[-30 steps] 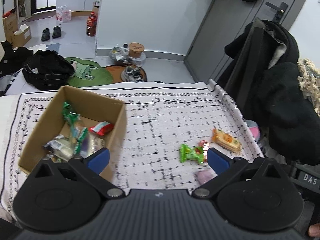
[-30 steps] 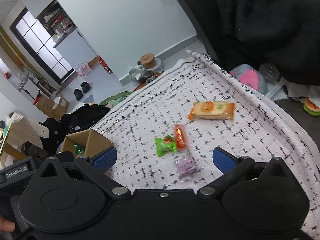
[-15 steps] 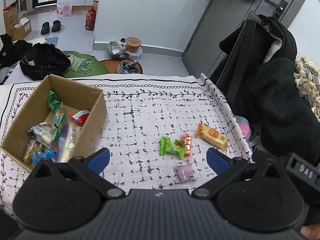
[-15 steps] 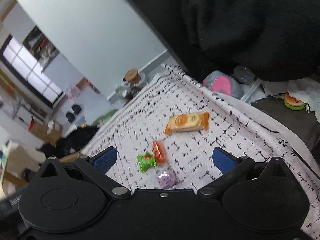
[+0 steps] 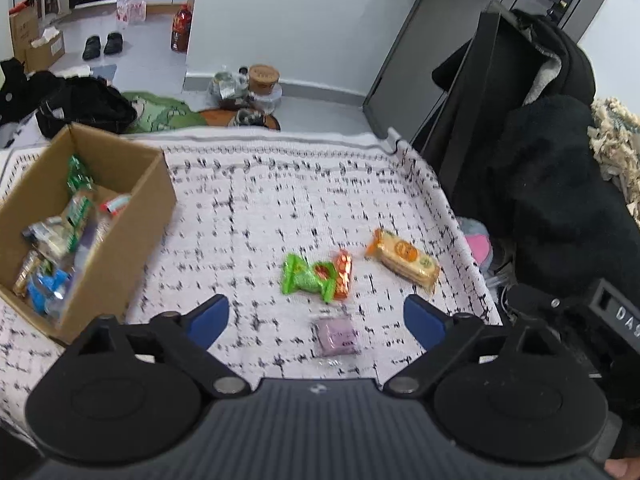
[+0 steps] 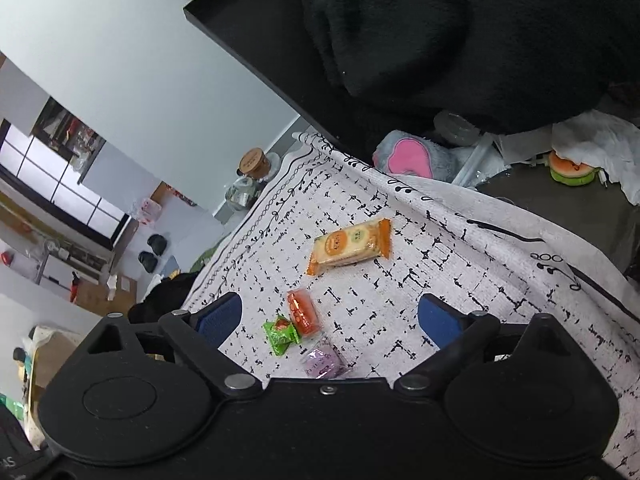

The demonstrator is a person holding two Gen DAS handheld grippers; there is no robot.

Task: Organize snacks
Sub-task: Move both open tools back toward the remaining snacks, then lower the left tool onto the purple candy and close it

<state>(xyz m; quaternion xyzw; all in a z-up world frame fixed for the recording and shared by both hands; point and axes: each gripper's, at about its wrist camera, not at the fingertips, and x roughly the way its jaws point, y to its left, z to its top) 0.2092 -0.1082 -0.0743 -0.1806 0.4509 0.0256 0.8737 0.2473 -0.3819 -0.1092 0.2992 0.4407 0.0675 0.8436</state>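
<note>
White cloth with black dashes and a vine border covers the surface (image 5: 280, 200), and four loose snacks sit near its right end. Closest to the cameras is a small purple packet (image 5: 337, 336), kind of see-through and blurry in the left view. Just beyond it is a green wrapper (image 5: 306, 276) with a red spot on it, twisted at both ends, touching an orange-red packet (image 5: 343, 274) right beside it. A bit farther out, apart from those, lies a longer cracker pack (image 5: 404, 261), pale with orange ends and round orange and green logos. Both tongs are spread wide with nothing between the blue pads: the left tongs (image 5: 316, 320) hover over the purple packet, and the right tongs (image 6: 330, 318) hang above the same little cluster. Only the left view shows the cardboard box (image 5: 132, 216) off to the left on the cloth, already stuffed with a jumble of green, blue and red-and-white wrappers. It also catches a black bag (image 5: 84, 106) on the floor past the surface. The right view gives a much sharper look at the cracker pack (image 6: 350, 246), plus stuff beyond the cloth's edge: a grey plush with a pink heart (image 6: 408, 156) and a burger-looking toy (image 6: 572, 168).
</note>
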